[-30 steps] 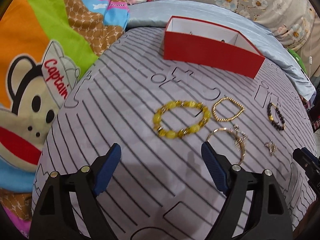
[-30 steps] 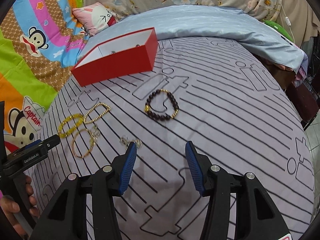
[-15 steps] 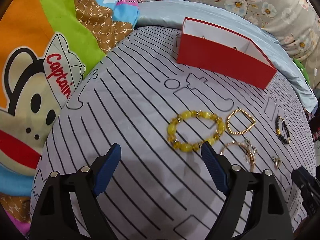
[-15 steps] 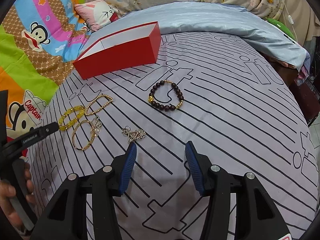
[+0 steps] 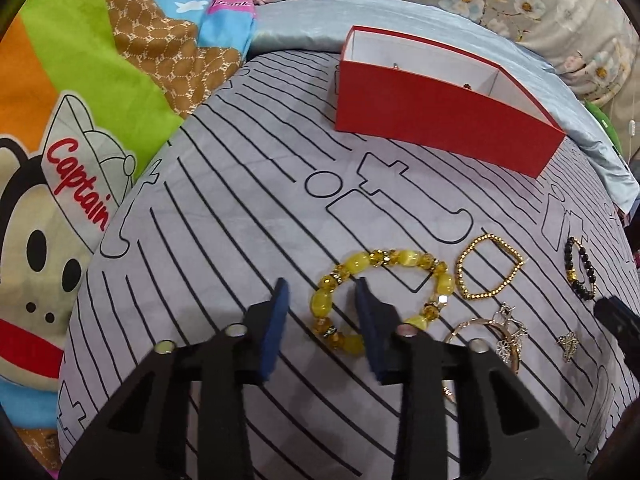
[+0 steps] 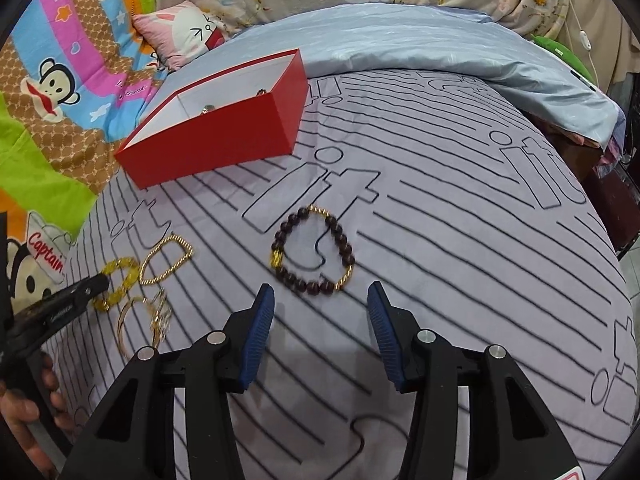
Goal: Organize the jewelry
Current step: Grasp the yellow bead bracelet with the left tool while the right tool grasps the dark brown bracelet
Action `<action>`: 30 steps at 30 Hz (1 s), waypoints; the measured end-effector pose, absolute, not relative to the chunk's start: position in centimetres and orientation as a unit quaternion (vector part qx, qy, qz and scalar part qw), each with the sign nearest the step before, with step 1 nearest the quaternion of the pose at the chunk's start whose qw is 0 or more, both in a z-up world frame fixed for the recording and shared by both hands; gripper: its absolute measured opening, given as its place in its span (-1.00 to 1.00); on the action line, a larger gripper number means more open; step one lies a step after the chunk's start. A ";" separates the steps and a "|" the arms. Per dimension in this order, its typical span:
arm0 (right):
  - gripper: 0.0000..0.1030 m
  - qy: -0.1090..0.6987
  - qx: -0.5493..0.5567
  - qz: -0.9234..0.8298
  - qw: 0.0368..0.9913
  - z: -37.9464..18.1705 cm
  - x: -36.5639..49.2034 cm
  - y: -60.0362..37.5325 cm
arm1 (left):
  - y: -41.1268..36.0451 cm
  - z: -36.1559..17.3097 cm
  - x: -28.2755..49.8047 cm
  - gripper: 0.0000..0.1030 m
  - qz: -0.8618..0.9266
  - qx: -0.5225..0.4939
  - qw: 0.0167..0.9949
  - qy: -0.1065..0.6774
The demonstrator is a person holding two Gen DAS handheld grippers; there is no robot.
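Note:
A yellow bead bracelet (image 5: 400,264) lies on the striped grey sheet. My left gripper (image 5: 320,320) is open but narrowed, its fingers straddling the bracelet's near left rim. Right of it lie a gold chain bracelet (image 5: 490,268), a gold bangle with charms (image 5: 506,332), a small charm (image 5: 569,343) and a dark bead bracelet (image 5: 580,272). My right gripper (image 6: 320,328) is open and empty, just short of the dark bead bracelet (image 6: 312,256). The red box (image 5: 436,120), white inside, stands at the back and holds small pieces. The left gripper also shows in the right wrist view (image 6: 60,304).
A colourful monkey-print blanket (image 5: 80,120) lies along the left. A light blue quilt (image 6: 400,48) and floral pillows lie behind the box. The bed's right edge (image 6: 600,184) drops off to dark furniture.
My left gripper has moved forward to the yellow bracelet and its jaws have narrowed around the near rim. My right gripper has moved closer to the dark bead bracelet.

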State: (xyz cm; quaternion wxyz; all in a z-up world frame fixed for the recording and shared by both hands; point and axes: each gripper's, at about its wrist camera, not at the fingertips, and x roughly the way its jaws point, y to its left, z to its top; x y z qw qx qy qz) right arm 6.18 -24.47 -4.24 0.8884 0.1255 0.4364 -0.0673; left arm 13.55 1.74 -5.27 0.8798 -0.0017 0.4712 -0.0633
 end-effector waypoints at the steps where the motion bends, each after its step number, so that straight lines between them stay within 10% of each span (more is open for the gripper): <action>1: -0.22 0.436 0.125 -0.068 0.889 -4.2 6.6 -24.5 | 1.7 -5.3 13.6 -0.60 -0.068 -0.004 0.879 0.472; 13: -0.84 0.443 0.103 -0.078 0.887 -5.4 9.7 -25.2 | 0.9 -5.2 13.4 -0.83 -0.089 -0.010 0.875 0.476; 30: -0.87 0.405 0.130 -0.046 0.904 -1.5 6.3 -23.6 | 0.3 -1.9 11.3 -0.83 -0.126 -0.029 0.878 0.461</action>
